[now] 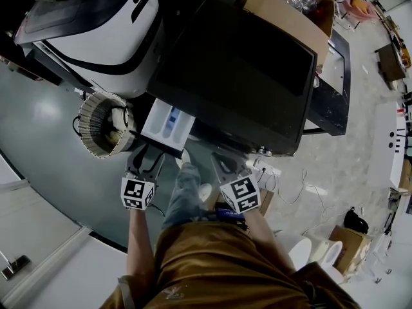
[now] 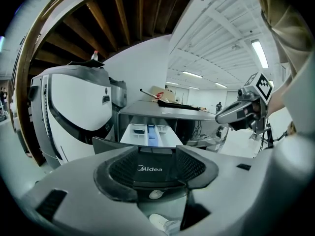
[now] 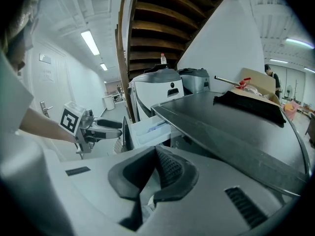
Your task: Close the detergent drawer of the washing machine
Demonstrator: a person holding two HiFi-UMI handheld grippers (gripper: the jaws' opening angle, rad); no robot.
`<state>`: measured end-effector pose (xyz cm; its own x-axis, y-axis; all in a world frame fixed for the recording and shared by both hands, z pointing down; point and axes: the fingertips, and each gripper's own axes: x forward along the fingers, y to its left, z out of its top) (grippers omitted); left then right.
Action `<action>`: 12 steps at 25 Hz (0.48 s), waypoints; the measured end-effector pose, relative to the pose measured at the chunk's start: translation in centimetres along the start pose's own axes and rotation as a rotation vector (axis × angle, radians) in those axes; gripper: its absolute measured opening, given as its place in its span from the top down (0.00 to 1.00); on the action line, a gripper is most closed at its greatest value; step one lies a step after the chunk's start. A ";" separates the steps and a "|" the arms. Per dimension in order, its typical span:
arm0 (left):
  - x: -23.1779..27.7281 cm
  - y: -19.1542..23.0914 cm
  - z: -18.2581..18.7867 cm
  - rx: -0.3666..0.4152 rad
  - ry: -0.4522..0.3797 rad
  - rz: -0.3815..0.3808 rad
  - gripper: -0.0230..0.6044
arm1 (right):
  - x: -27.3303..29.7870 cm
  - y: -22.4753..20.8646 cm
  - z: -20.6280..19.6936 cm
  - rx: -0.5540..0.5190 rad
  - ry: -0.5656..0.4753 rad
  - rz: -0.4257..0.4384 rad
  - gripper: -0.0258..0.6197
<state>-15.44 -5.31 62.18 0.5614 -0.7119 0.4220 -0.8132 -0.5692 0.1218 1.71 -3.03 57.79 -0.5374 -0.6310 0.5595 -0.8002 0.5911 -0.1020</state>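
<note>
Both bare forearms reach forward from the body side by side. Each tool tilts somewhat below level toward the front of the dark grey, flat-topped washing machine (image 1: 238,69).

The left gripper (image 1: 145,161) is lined up squarely with the white plastic detergent drawer (image 1: 166,122). The drawer stands pulled well out at the left end of the machine's front, and its blue-lined compartments are in plain sight. The left tongs are released and spread wide, with the drawer's dark front panel (image 2: 149,168) framed between them. Whether the fingertips touch that panel is hard to judge, but they do not clamp it.

The right gripper (image 1: 224,159) hangs near the left one, to the right of the drawer and just under the machine's overhanging top edge. Its tongs are clenched together on nothing.

Room is tight on the drawer's left. A pale ribbed round object (image 1: 100,131) sits just beside it, and a large white rounded appliance with black trim (image 1: 96,24) stands behind that. The glossy grey-green floor (image 1: 45,127) spreads out to the left of the person. White cables (image 1: 293,182) trail over the pale floor to the right of the machine.
</note>
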 end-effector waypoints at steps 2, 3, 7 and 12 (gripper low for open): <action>0.0 -0.1 0.0 -0.001 -0.003 -0.004 0.58 | 0.0 -0.1 0.0 0.004 -0.003 0.003 0.94; 0.1 -0.1 0.0 -0.001 -0.004 -0.005 0.58 | 0.0 -0.3 0.0 0.007 -0.004 0.003 0.94; 0.2 0.0 0.0 -0.003 -0.002 -0.007 0.58 | 0.1 -0.6 -0.2 0.012 -0.003 -0.002 0.94; 0.5 0.0 0.0 -0.009 0.002 -0.006 0.58 | 0.2 -0.9 0.2 0.017 -0.009 -0.008 0.94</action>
<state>-15.20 -5.66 62.38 0.5659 -0.7079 0.4228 -0.8113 -0.5694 0.1326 2.32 -3.75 57.84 -0.5332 -0.6404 0.5528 -0.8088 0.5774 -0.1111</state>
